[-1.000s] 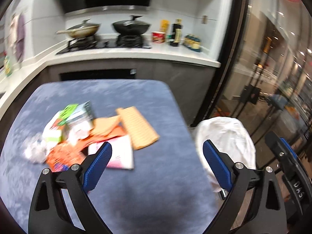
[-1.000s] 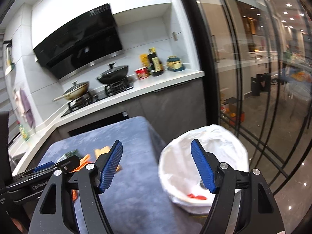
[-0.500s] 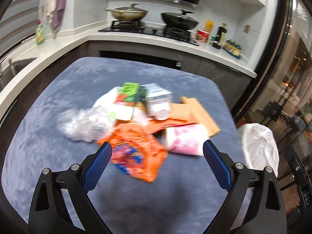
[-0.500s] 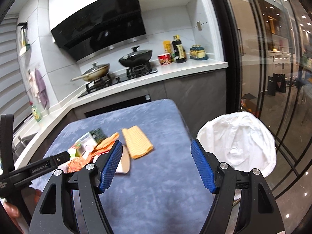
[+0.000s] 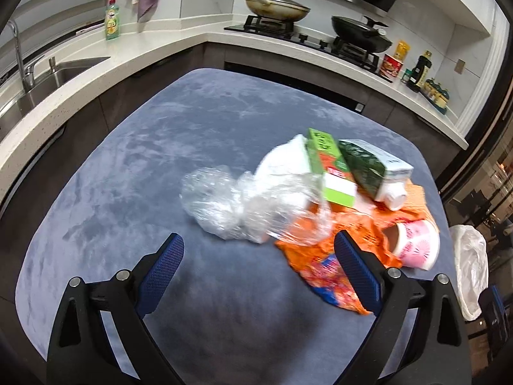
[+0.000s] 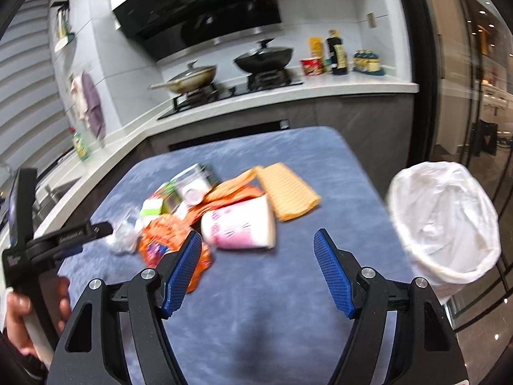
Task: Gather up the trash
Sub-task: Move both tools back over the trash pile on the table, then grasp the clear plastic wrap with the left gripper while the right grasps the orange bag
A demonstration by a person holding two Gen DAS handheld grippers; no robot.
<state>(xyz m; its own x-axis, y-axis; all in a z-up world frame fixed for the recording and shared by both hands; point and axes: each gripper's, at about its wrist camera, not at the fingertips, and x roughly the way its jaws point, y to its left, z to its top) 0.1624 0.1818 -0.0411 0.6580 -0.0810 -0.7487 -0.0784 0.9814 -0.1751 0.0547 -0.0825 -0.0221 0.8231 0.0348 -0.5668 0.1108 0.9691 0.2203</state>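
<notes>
Between the blue pads of the left gripper [image 5: 258, 258], jaws apart, nothing gripped. Just ahead, crumpled clear plastic [image 5: 237, 205]; by the right pad, orange wrapper [image 5: 323, 263]. Right gripper [image 6: 258, 268]: jaws apart, empty. Ahead, pink cup [image 6: 240, 224] lying sideways. Further right, off the table [image 6: 288, 304], white-lined bin [image 6: 445, 224].

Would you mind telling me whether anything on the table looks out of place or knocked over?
Yes: a pink paper cup lies on its side on the blue table, amid crumpled clear plastic and an orange wrapper.
</notes>
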